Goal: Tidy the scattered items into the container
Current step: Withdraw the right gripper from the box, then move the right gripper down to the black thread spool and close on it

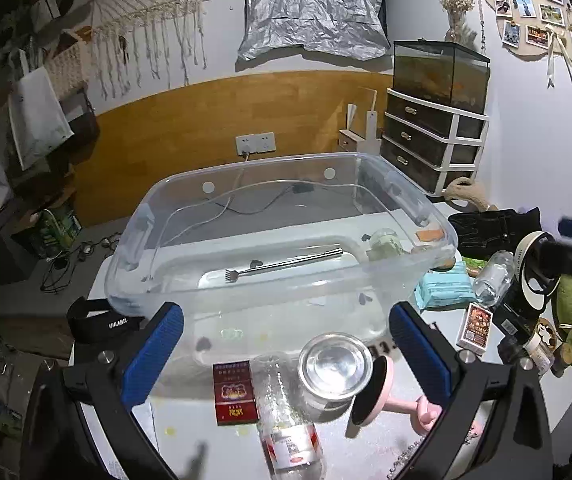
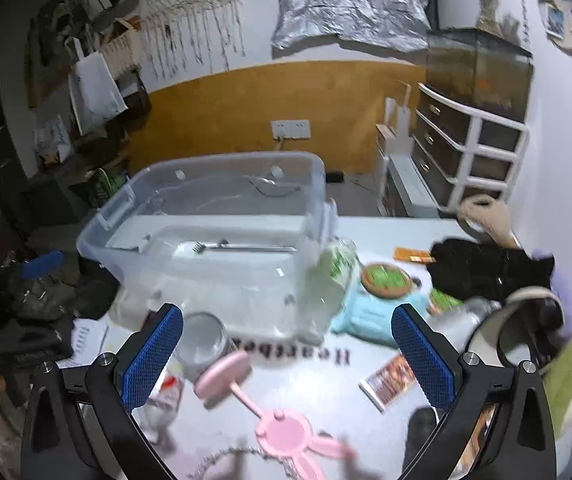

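Several loose items crowd the white table (image 1: 366, 452) in the left wrist view: red cigarette pack (image 1: 235, 393), clear bottle (image 1: 286, 420), glass jar (image 1: 334, 364), pink stand (image 1: 390, 396). Clear plastic container (image 1: 278, 240) sits just behind them, holding a metal back scratcher (image 1: 282, 265). Left gripper (image 1: 286, 356) spread wide, gripping nothing.

Right wrist view, blurred: right gripper (image 2: 286, 356) likewise wide, empty, over the pink stand (image 2: 270, 412). Container (image 2: 214, 240) ahead-left; teal packet (image 2: 378, 316) beside it.

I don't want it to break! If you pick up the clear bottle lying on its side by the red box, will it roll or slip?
The clear bottle looks round and lies flat, so a nudge probably rolls it. Its surface seems smooth, likely slippery.
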A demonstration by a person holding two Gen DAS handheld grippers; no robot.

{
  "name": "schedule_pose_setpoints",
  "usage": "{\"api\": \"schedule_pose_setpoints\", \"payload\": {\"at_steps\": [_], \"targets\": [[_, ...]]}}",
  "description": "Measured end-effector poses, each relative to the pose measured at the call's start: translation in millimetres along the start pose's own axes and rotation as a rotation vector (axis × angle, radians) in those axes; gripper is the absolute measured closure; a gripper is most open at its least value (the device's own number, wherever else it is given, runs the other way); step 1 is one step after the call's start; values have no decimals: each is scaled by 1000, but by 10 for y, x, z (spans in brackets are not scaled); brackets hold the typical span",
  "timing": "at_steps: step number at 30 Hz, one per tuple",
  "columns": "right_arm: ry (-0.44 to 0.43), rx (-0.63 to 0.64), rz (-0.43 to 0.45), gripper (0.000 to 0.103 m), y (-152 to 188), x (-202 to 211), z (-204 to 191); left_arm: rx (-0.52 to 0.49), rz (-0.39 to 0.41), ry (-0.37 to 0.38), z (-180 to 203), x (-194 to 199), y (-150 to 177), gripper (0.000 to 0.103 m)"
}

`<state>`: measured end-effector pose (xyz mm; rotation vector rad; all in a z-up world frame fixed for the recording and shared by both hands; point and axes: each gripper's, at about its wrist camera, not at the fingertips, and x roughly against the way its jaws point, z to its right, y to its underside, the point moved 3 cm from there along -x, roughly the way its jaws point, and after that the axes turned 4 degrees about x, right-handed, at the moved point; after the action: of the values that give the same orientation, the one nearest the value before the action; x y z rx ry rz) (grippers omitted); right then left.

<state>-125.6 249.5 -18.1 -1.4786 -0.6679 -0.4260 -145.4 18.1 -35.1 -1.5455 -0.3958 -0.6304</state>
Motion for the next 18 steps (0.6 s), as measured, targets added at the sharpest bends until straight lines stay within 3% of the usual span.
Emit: {"api": "schedule_pose_setpoints", "payload": {"at_steps": [3,8,13,18], "targets": [[33,-13,0,0,157,61,66,6,16,-12,45,84,75,0],[66,-28,135,0,393,279,139,46,-7,0,90,172,234,0],[104,0,91,0,641,299,234,65,-26,7,112,213,443,0],[116,1,11,0,932,227,328,120,-91,66,120,217,733,0]]}}
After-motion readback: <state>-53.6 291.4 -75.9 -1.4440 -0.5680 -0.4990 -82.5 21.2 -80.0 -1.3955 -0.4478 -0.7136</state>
